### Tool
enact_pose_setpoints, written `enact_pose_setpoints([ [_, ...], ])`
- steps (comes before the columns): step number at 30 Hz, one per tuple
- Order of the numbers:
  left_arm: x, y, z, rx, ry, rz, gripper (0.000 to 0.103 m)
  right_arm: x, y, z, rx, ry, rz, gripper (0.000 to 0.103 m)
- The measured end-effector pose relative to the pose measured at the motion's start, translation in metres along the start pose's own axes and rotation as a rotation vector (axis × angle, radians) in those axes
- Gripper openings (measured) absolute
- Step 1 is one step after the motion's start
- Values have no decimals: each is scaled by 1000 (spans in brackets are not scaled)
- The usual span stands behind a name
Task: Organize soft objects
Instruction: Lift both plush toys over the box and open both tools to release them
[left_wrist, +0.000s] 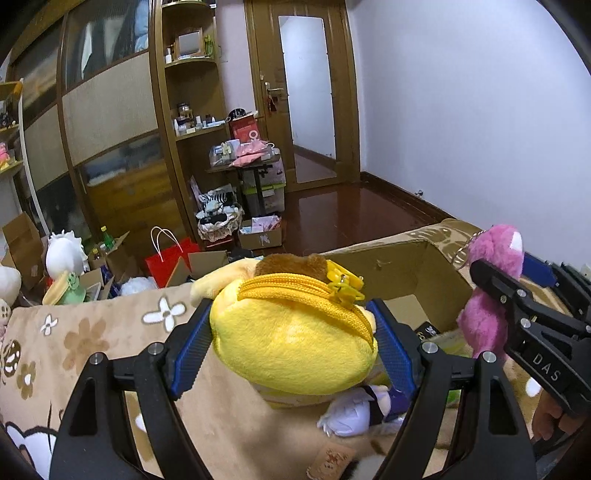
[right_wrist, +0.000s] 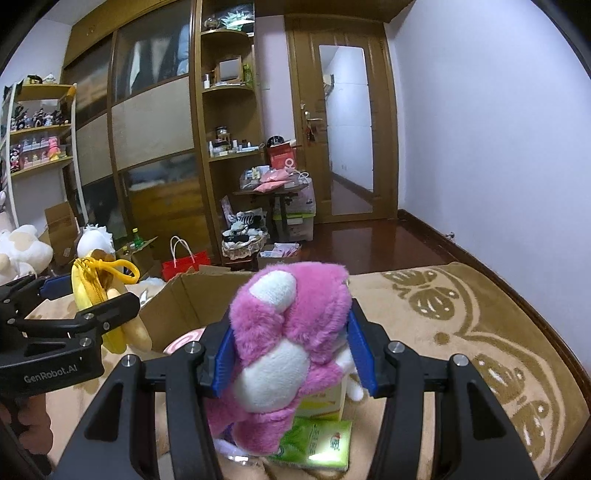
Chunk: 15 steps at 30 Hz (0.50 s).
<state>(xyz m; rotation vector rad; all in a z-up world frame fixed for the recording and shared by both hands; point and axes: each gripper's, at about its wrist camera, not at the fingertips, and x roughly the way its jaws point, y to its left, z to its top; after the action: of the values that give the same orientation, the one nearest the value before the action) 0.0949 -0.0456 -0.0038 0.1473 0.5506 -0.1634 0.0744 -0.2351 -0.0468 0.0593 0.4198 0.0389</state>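
My left gripper is shut on a yellow plush pouch with an orange zipper and a yellow clip; its blue pads press both sides. The same yellow pouch shows at the left of the right wrist view, lifted off the bed. My right gripper is shut on a pink plush bear with white patches. That pink bear hangs at the right of the left wrist view. An open cardboard box stands on the bed beyond both toys; the box holds something pink and round.
A beige floral blanket covers the bed. A small white and purple plush lies under the yellow pouch. A green packet and a yellow carton lie under the pink bear. Boxes, a red bag and plush toys crowd the floor at left.
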Motion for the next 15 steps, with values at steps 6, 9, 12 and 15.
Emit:
enact_pose_setpoints([
  [6,8,0,4,8,0,5,81,12,9,10,-54,-26,-39,57],
  [9,13,0,5,24,3,10,81,19,10,13,-69,-30,-34,57],
  [12,16,-4,5,40,9,-3,81,26,11,15,-83,-29,-31,57],
  [15,21,-1,8,37,2,-1,81,33,11,17,-95,-28,-26,57],
])
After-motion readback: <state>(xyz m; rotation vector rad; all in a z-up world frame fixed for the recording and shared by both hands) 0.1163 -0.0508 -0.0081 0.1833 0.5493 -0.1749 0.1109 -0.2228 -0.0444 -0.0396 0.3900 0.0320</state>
